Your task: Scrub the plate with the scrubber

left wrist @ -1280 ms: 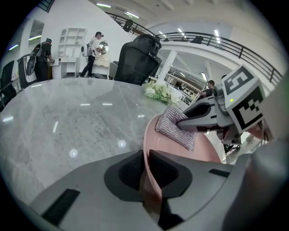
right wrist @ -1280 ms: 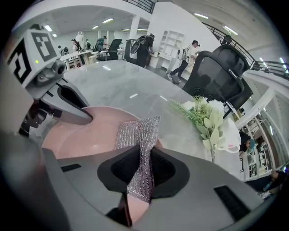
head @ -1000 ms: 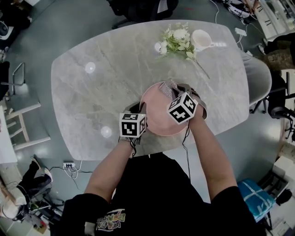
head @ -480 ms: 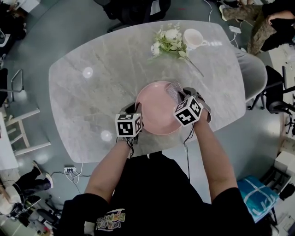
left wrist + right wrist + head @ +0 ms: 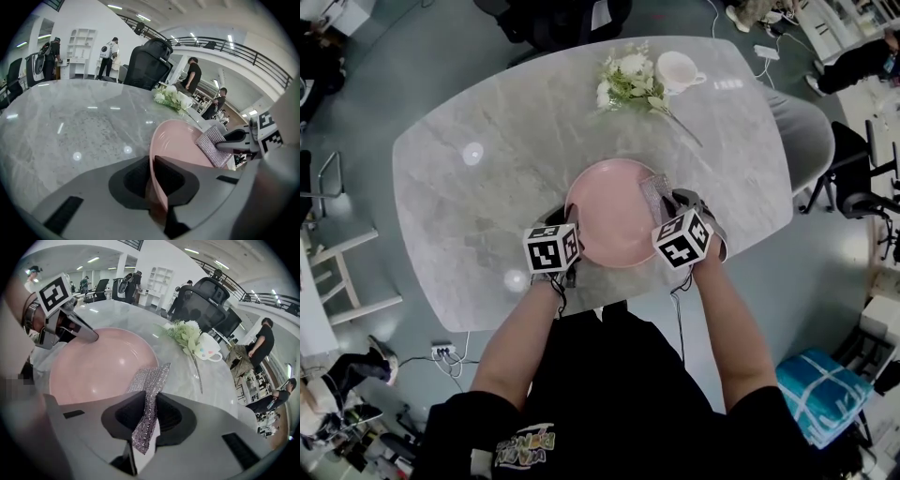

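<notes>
**A:** Where's the plate (image 5: 614,214) sitting right now?

**B:** Middle of the head view, on the grey marbled counter (image 5: 478,187), toward the person's side. It's a smooth, glossy pink round one with a shallow dish. The left gripper (image 5: 570,230) is pinching its left rim, jaws squeezed down on the thin edge.

**A:** And the scrubber (image 5: 654,192)?

**B:** It's a sparkly silver mesh pad, flat and floppy. The right gripper (image 5: 675,214) is clamping it, jaws nearly together with the pad sticking out in front. A second ago it was lying over the plate's upper part. Now it's dragging along the right rim, so I'm guessing one stroke is finishing and the middle is still needing more passes.

**A:** Anything else around?

**B:** White flowers (image 5: 628,80) and a white cup (image 5: 678,67) are sitting at the upper middle, well apart from the plate.
</notes>
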A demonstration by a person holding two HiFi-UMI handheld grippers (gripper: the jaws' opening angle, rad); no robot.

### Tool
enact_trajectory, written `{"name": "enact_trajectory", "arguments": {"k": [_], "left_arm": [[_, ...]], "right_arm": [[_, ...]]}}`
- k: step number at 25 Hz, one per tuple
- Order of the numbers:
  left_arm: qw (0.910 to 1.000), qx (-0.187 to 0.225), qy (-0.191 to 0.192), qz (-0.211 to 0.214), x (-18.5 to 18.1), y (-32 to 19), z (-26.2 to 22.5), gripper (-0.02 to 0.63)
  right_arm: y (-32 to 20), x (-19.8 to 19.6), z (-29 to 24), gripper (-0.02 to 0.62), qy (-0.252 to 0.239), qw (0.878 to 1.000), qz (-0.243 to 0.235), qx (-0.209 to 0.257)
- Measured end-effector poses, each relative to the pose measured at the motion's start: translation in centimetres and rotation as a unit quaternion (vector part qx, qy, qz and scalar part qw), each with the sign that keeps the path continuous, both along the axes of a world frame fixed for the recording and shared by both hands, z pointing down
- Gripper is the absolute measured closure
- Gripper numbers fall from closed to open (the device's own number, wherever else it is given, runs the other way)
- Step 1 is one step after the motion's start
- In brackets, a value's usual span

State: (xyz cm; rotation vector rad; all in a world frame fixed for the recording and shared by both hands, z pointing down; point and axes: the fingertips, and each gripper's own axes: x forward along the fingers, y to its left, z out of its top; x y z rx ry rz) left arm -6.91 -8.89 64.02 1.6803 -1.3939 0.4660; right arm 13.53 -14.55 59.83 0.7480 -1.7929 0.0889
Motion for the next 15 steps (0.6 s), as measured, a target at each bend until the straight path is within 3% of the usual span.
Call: {"name": "enact_trajectory", "arguments": {"k": [15], "left_arm": [[0.9998, 0.001, 0.004, -0.02, 0.0, 0.2, -0.2, 0.565]], "right_arm": [[6.8, -0.5, -0.5, 0.518, -0.042, 0.999, 0.017, -0.015]]}}
